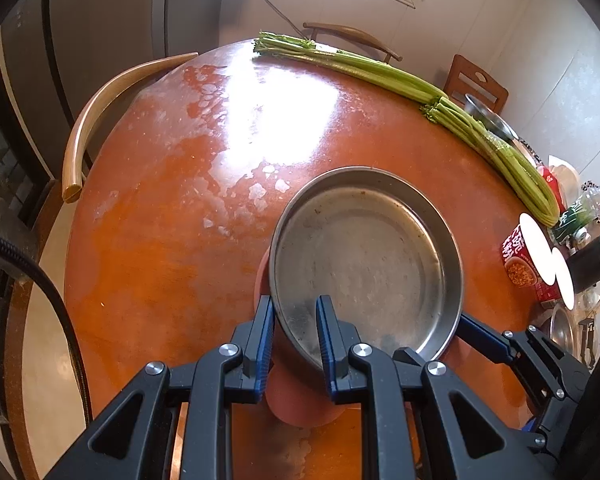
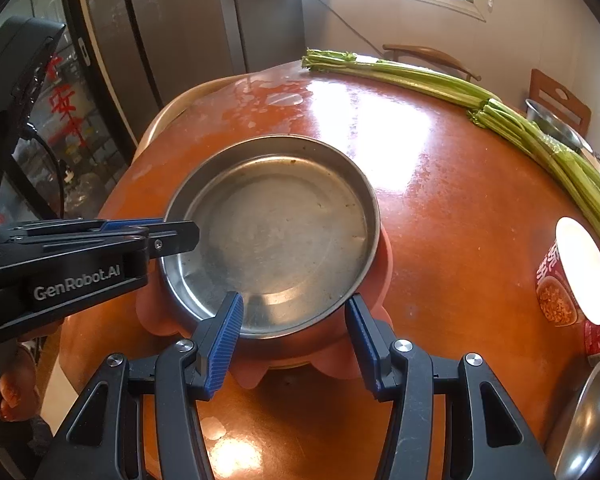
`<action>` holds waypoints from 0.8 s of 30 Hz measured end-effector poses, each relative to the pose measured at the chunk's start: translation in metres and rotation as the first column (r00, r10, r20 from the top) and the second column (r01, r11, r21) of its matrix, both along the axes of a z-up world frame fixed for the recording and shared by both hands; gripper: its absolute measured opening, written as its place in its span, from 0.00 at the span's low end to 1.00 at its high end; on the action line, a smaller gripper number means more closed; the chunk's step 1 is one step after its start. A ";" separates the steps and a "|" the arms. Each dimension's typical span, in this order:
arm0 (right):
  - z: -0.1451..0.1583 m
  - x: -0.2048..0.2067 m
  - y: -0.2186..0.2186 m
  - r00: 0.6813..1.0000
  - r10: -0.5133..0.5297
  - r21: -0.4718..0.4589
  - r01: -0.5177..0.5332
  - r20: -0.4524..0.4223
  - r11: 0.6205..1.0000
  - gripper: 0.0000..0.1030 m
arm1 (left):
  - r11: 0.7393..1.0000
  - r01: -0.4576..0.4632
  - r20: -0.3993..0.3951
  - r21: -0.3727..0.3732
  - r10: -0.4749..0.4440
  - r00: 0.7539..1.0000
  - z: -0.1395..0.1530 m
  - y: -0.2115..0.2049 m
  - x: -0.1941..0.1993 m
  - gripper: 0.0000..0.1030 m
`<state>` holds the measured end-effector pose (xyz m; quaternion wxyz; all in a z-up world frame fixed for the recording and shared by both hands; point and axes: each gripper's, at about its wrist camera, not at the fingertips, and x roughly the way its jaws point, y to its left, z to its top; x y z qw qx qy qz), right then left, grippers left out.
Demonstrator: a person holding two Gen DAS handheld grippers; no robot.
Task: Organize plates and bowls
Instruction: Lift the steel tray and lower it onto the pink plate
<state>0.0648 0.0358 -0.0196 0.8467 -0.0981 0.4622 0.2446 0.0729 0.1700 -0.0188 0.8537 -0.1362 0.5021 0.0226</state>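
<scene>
Tabletop (image 1: pixel 160 220): left gripper (image 1: pixel 296 316) apparently pinches steel plate (image 1: pixel 364 256) rim; right gripper (image 2: pixel 294 320) gapes wide, empty.

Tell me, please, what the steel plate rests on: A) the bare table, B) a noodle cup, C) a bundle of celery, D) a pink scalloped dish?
D: the steel plate sits on a pink scalloped dish whose lobes stick out beneath its rim, while the left gripper clamps the plate's edge.
</scene>
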 end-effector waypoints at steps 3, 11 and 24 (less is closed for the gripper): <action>-0.001 0.001 0.002 1.000 0.002 -0.008 -0.002 0.002 1.000 0.54 | 1.000 0.000 0.003 0.004 0.000 1.000 0.001 0.000 -0.001 0.21; -0.009 0.003 0.011 1.000 0.017 -0.046 -0.017 0.012 0.999 0.54 | 1.000 -0.007 0.002 0.006 0.007 1.000 0.001 0.004 -0.005 0.21; -0.011 0.008 0.009 1.000 0.008 -0.035 -0.008 0.007 0.999 0.54 | 1.000 -0.025 -0.008 -0.011 0.025 1.000 -0.003 0.011 -0.007 0.21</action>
